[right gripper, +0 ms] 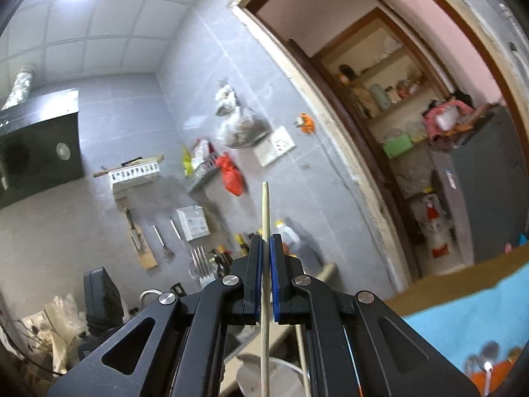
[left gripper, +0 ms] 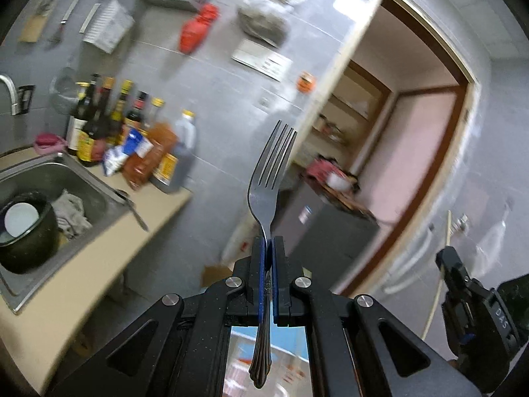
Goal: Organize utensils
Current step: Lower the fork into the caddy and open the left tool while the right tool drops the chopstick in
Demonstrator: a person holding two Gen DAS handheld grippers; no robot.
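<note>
Steel four-tined fork with ornate handle clamped in left hand-held gripper, tines up, held in air off beige tabletop edge | pale wooden chopstick pinched upright in right hand-held gripper | steel sink at tabletop's left | background blurred

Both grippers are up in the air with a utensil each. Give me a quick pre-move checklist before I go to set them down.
1. Left gripper shut on the fork: ok.
2. Fork tines point away from the camera, handle toward it: ok.
3. Right gripper shut on the chopstick: ok.
4. Chopstick sits centred between the pads: ok.
5. Utensil holder or drop spot in view: cannot tell.
6. Views sharp enough to aim: not ok, background blurred.
</note>
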